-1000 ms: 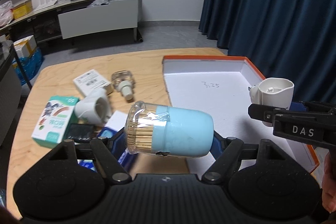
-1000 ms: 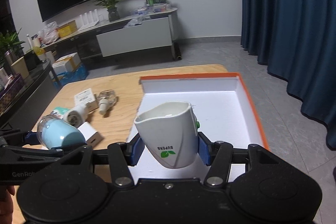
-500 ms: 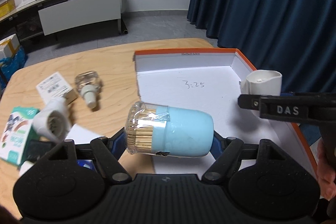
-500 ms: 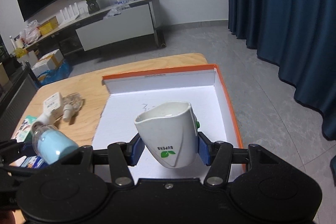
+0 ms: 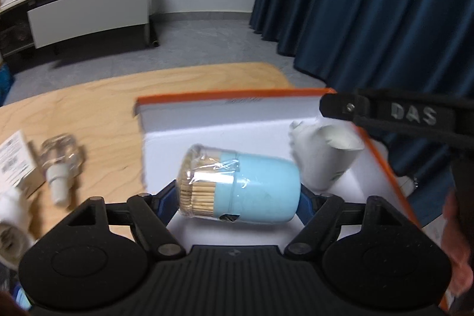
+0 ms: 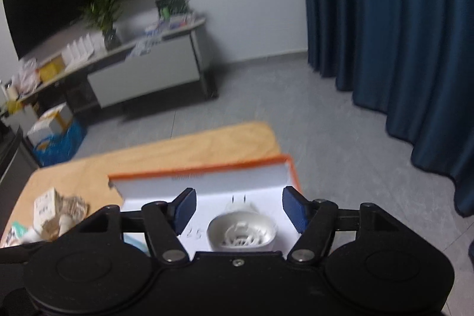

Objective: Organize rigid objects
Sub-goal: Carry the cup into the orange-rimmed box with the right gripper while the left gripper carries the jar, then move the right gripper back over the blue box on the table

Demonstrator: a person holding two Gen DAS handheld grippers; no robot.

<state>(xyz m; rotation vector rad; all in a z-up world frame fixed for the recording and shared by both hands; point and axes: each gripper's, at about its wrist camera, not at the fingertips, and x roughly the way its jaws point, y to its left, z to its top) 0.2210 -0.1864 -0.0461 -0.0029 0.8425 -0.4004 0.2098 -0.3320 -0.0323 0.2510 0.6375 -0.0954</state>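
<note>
My left gripper is shut on a light blue toothpick jar, held sideways over the white box with orange rim. My right gripper is open, its blue pads wide apart. Below it a white plug-in device lies in the box, free of the pads. The same device shows in the left wrist view at the box's right side, under the right gripper's black arm.
On the wooden table left of the box lie a glass bottle with white cap, a white carton and a white round item. A dark blue curtain hangs to the right.
My right gripper has opened and let go of the white device, which now lies in the box. My left gripper has carried the jar right, over the box.
</note>
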